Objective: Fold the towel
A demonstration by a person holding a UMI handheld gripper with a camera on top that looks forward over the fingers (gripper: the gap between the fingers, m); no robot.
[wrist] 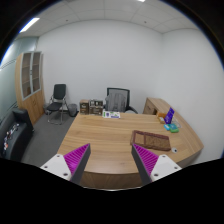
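My gripper hangs high above the near end of a large wooden desk, looking down along it. Its fingers stand open, magenta pads facing each other, and only bare desk top shows between them. A flat brown cloth-like piece, apparently the towel, lies on the desk just beyond the right finger, near the desk's right side. Its near part is hidden behind that finger.
A blue and teal object sits on the desk's right wing. Small items lie at the far edge, with a black office chair behind. Another chair, a bookshelf and a dark sofa stand at the left.
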